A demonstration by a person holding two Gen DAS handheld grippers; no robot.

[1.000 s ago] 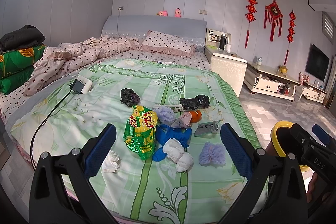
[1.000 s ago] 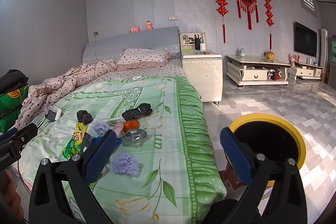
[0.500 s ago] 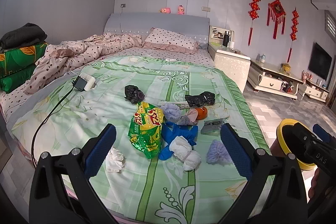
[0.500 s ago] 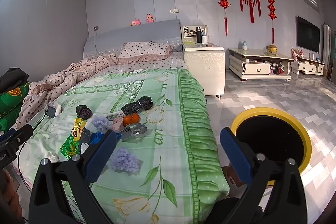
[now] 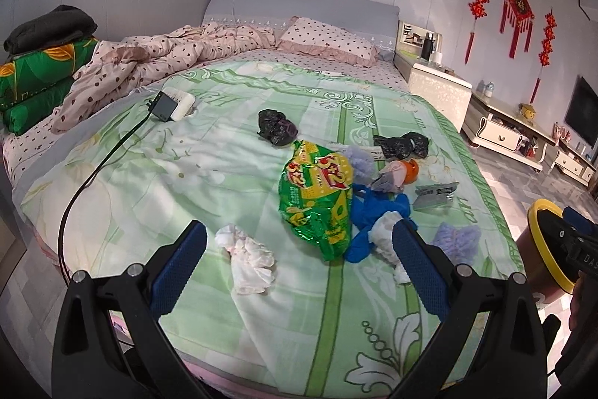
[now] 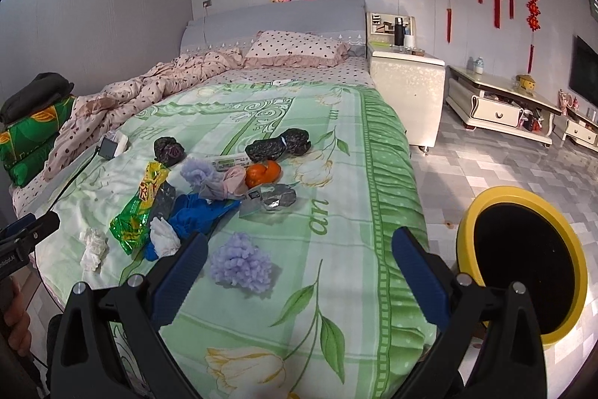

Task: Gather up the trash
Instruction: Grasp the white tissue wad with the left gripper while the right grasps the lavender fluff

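Trash lies scattered on the green bedspread: a green snack bag, a white crumpled tissue, a blue glove, a purple fluffy ball, black bags, an orange peel and a foil wrapper. My left gripper hovers open above the near edge, the tissue and snack bag between its fingers. My right gripper is open over the bed's right side, the purple ball just ahead of its left finger. A yellow-rimmed bin stands on the floor to the right.
A charger with a black cable lies at the bed's left. Rumpled dotted quilt and pillow sit at the head. A nightstand and low TV cabinet stand right, on tiled floor.
Both grippers have moved forward and lower toward the bed, so the trash looks larger and nearer. Both stay open with nothing held.
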